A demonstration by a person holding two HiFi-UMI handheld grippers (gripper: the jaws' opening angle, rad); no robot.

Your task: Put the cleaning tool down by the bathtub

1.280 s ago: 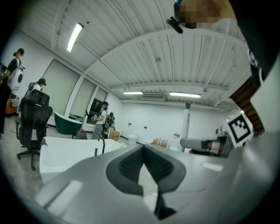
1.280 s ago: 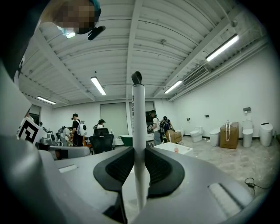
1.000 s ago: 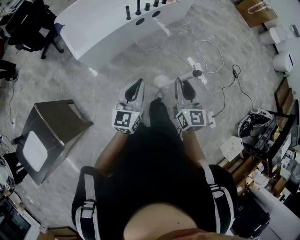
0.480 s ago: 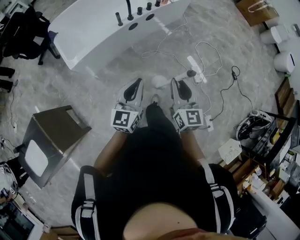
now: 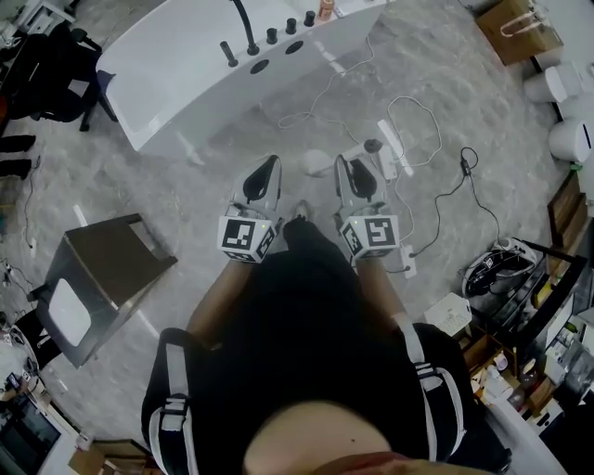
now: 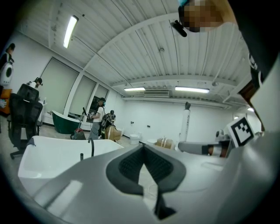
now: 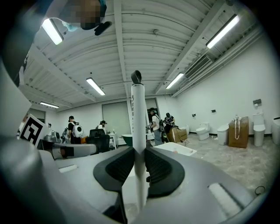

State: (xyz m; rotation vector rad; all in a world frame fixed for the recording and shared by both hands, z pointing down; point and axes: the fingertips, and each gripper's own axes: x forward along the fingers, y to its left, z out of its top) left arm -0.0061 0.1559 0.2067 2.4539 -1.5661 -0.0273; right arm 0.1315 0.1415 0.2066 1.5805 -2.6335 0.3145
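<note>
The cleaning tool is a long white pole (image 7: 138, 113) with a black cap, standing upright between my right gripper's (image 7: 139, 151) pads, which are shut on it. From the head view, its cap (image 5: 373, 146) shows just beyond my right gripper (image 5: 351, 172), and its white foot (image 5: 320, 162) hangs low over the floor. My left gripper (image 5: 264, 176) is level beside it, shut with nothing in it (image 6: 142, 148). The white bathtub (image 5: 204, 65) lies ahead and to the left, a step away from both grippers. It also shows in the gripper views (image 6: 57, 153) (image 7: 173, 149).
A power strip (image 5: 390, 148) and loose cables (image 5: 436, 186) lie on the stone floor right of the tool. A dark stool (image 5: 102, 269) stands at the left, shelves (image 5: 529, 278) at the right, a cardboard box (image 5: 520, 23) far right. Black taps (image 5: 246, 28) stand on the tub's rim. People stand in the background.
Both grippers and the held pole have travelled forward over the floor. The bathtub now sits lower and nearer in the head view, and the power strip has slid closer to the right gripper.
</note>
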